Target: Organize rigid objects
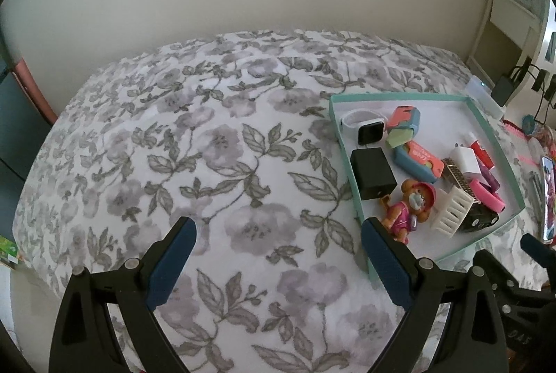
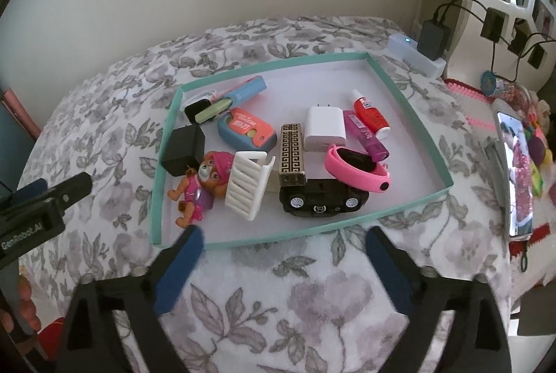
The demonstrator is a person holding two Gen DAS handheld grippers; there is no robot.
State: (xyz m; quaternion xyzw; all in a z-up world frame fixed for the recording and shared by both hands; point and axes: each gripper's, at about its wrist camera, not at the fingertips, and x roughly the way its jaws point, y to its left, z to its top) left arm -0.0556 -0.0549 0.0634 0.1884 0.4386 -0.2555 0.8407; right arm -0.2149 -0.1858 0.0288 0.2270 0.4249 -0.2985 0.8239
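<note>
Both tongs gape wide and empty above a floral bedspread (image 1: 215,143): the left gripper (image 1: 278,255) hangs over bare cover beside the left wall of a teal-rimmed tray (image 2: 166,143), while the right gripper (image 2: 285,255) sits just short of the tray's near edge, pointing steeply down. Inside the tray lie a pup figure (image 2: 199,187), white comb (image 2: 246,187), black toy car (image 2: 323,197), pink band (image 2: 358,170), white charger (image 2: 325,128) and black adapter (image 2: 184,147), crowded toward its near-left corner, its far-right corner bare. A phone (image 2: 519,175) lies at the bed's right edge, a plain wall behind.
</note>
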